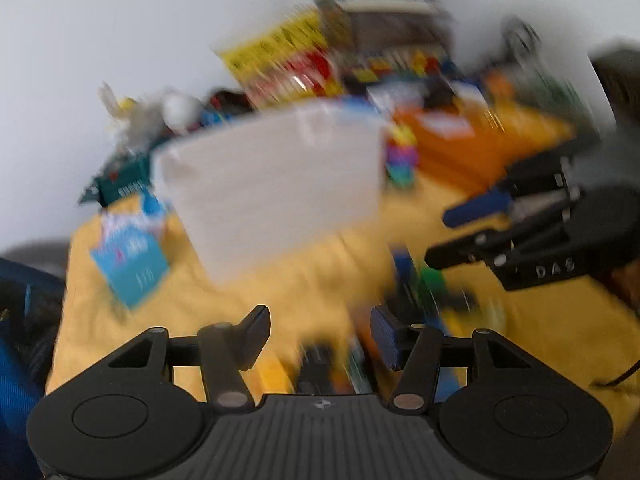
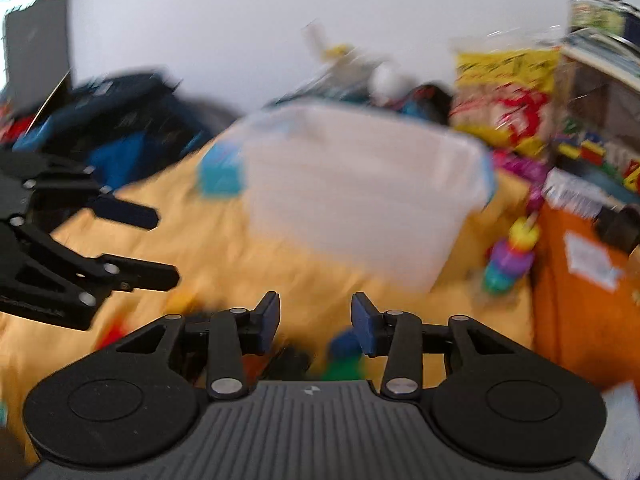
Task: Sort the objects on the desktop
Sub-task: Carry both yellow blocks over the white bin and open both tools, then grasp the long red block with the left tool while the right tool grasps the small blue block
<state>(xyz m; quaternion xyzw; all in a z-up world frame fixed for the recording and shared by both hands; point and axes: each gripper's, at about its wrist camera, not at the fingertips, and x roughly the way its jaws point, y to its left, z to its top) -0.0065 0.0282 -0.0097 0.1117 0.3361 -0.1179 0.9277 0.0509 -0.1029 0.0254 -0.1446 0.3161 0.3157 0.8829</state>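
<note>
We held two grippers, left gripper (image 1: 320,334) and right gripper (image 2: 316,320), both with jaws apart and empty, above one yellow cloth (image 1: 280,288) before one white bin (image 1: 272,188).

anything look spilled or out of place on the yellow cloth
Small toys lie loose on the yellow cloth in front of the white bin rather than in it. Motion blur hides what each piece is.
</note>
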